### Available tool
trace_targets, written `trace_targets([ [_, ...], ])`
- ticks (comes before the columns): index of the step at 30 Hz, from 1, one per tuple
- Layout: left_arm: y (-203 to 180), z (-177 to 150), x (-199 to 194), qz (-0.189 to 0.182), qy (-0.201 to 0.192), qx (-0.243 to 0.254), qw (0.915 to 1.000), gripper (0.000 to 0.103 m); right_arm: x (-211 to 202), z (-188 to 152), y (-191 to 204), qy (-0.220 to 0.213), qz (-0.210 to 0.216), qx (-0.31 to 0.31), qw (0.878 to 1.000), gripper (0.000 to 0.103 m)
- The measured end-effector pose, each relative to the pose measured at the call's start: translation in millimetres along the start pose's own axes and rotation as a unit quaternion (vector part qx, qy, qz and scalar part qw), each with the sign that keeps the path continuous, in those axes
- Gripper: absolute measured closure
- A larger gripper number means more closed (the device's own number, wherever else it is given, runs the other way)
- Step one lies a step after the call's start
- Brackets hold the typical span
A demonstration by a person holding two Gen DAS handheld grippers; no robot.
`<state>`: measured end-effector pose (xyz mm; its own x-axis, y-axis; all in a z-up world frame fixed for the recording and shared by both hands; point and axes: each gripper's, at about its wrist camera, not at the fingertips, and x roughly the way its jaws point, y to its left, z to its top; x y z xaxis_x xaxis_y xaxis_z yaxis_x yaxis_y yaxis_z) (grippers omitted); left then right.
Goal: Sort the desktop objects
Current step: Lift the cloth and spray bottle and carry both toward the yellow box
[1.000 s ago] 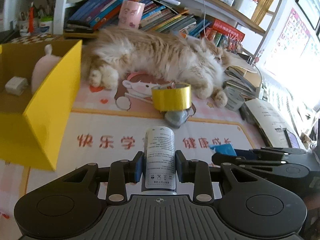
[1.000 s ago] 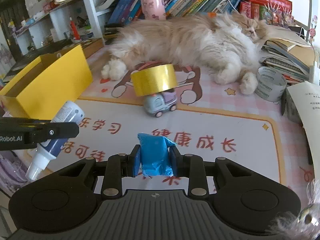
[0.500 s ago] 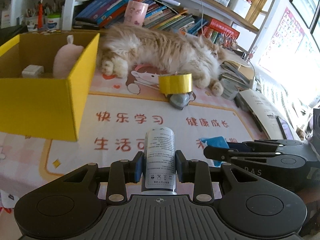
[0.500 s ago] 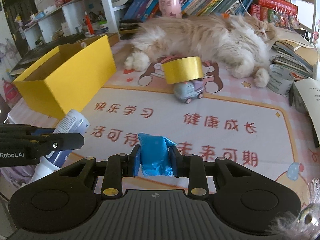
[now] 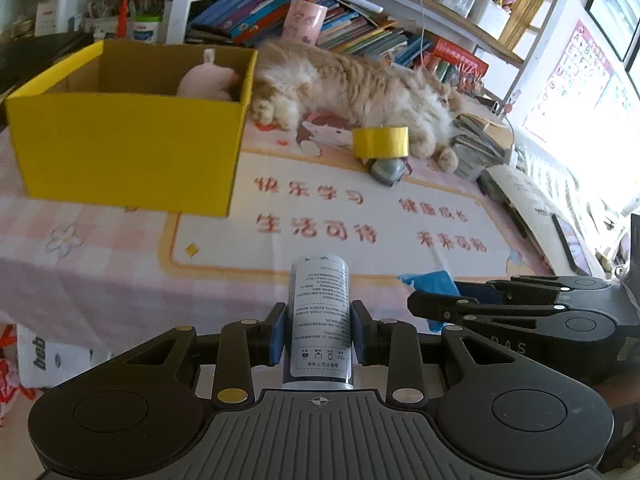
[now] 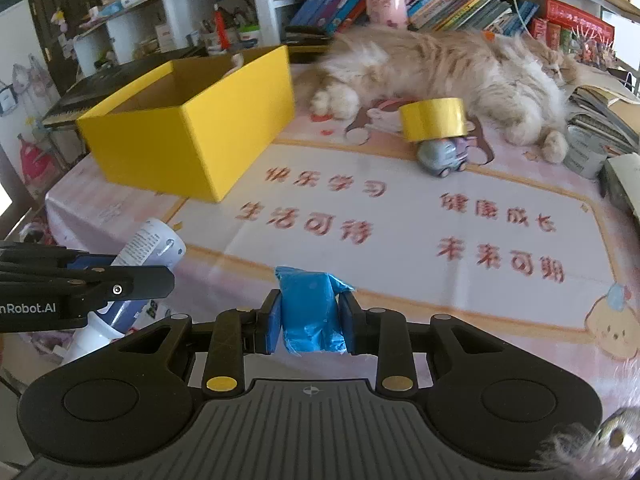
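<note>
My left gripper (image 5: pixel 319 338) is shut on a white tube with printed text (image 5: pixel 320 312), held near the desk's front edge; the tube also shows in the right wrist view (image 6: pixel 148 246). My right gripper (image 6: pixel 309 326) is shut on a blue plastic packet (image 6: pixel 310 312), just right of the left gripper; the packet also shows in the left wrist view (image 5: pixel 430 282). An open yellow box (image 5: pixel 128 152) (image 6: pixel 192 140) stands at the far left with a pink plush toy (image 5: pixel 206 82) inside. A yellow tape roll (image 5: pixel 381 142) (image 6: pixel 434 119) rests on a small grey toy car (image 5: pixel 386 170) (image 6: pixel 442 156).
A fluffy orange cat (image 5: pixel 352 88) (image 6: pixel 448 68) lies across the back of the desk. A printed mat (image 6: pixel 400 216) covers the middle. Stacked books and papers (image 5: pixel 480 144) and a grey tape roll (image 6: pixel 582 152) sit at the right. Bookshelves stand behind.
Both grippers have pulled back toward the front edge of the desk, still holding the tube and the packet. The yellow box and cat now look farther away.
</note>
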<state>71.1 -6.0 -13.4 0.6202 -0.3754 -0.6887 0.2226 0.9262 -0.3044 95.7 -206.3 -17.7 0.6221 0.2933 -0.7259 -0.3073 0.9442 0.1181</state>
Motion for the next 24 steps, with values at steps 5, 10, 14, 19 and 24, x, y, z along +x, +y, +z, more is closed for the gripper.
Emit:
trace_targets([
  [5,11,-17,-19,0.002,0.004,0.001,1.0000,0.072,-7,-15,25,0.003,0.004,0.002,1.000,0.076],
  [10,21,-34,-38,0.009,0.007,0.001,0.9999,0.072,-11,-30,47,0.007,0.012,0.006,1.000,0.076],
  [14,32,-45,-52,0.019,0.006,-0.003,0.9998,0.072,-10,-39,65,0.008,0.021,0.008,1.000,0.076],
  [19,46,-52,-68,0.034,-0.002,-0.009,0.9994,0.072,-10,-44,85,0.003,0.033,0.003,0.999,0.076],
  [24,54,-55,-78,0.041,-0.010,-0.011,0.9991,0.072,-9,-44,101,-0.002,0.043,-0.009,0.999,0.076],
])
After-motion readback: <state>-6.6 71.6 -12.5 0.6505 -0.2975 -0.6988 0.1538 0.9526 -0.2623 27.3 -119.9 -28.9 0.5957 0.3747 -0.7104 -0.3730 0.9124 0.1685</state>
